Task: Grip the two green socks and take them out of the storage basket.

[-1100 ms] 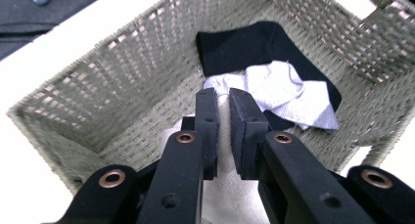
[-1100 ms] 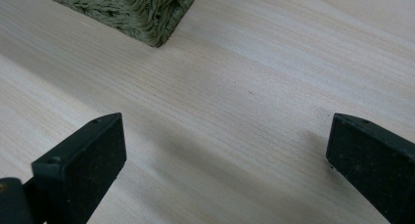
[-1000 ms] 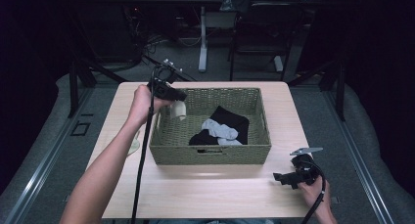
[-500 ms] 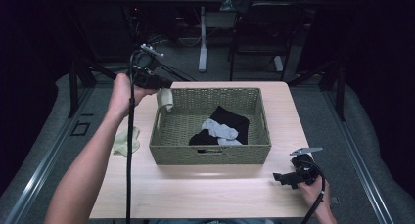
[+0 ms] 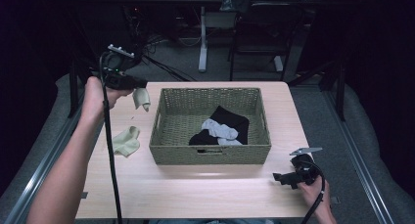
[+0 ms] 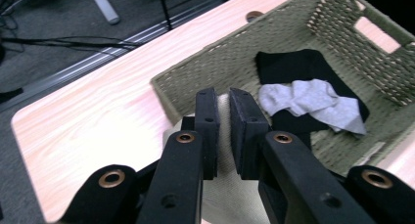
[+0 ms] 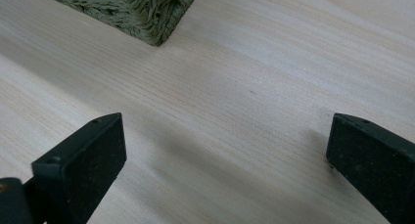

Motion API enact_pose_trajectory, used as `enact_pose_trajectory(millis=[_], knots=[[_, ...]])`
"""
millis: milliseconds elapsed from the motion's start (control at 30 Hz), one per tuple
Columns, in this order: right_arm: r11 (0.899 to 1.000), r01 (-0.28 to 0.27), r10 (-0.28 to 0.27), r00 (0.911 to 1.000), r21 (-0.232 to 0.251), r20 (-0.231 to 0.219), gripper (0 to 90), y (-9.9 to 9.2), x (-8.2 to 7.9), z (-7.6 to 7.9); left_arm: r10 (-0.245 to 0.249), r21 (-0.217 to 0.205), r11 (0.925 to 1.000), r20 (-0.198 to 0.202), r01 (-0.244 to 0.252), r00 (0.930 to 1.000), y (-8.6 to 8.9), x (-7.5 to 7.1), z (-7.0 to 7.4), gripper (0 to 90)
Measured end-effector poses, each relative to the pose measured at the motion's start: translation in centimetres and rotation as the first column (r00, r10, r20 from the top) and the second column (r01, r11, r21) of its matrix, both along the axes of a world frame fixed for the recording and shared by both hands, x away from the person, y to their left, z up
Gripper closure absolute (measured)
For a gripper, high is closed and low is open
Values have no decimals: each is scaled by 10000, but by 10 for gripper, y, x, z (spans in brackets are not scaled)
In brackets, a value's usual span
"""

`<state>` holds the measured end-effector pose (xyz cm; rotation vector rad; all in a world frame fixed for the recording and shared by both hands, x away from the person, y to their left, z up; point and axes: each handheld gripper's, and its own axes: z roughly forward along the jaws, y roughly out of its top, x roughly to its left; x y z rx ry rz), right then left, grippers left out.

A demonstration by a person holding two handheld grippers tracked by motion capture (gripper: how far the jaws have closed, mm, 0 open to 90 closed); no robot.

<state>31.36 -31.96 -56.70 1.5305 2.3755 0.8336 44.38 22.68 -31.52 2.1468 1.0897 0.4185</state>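
A cream sock (image 5: pixel 142 99) (image 6: pixel 223 150) hangs from my left gripper (image 5: pixel 136 86) (image 6: pixel 224 98), whose jaws are shut on it above the table's left side, just outside the woven basket (image 5: pixel 210 155) (image 6: pixel 195 67). Inside the basket lie a black garment (image 5: pixel 230 117) (image 6: pixel 303 65) and a grey sock (image 5: pixel 219 129) (image 6: pixel 313 101). A second cream sock (image 5: pixel 125 141) lies flat on the table to the left of the basket. My right gripper (image 5: pixel 281 177) (image 7: pixel 222 155) rests low at the table's front right, jaws wide open over bare wood.
The wooden table (image 5: pixel 195 194) has bare room in front of the basket. A corner of the basket (image 7: pixel 147 13) shows ahead of the right gripper. Chairs, a desk leg (image 5: pixel 203 38) and cables stand on the dark floor beyond the far edge.
My left gripper has lifted the cream sock out of the basket's left end and carried it up and to the left, past the rim. The right gripper has stayed put.
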Motion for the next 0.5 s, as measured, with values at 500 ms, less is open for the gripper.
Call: enact_pose_trajectory(millis=[500], knots=[[10000,31,-31,10000,-23,-34,6,0,0,-1,1009,-24,9949,-730,-1013,9922,46,6,-58,826]])
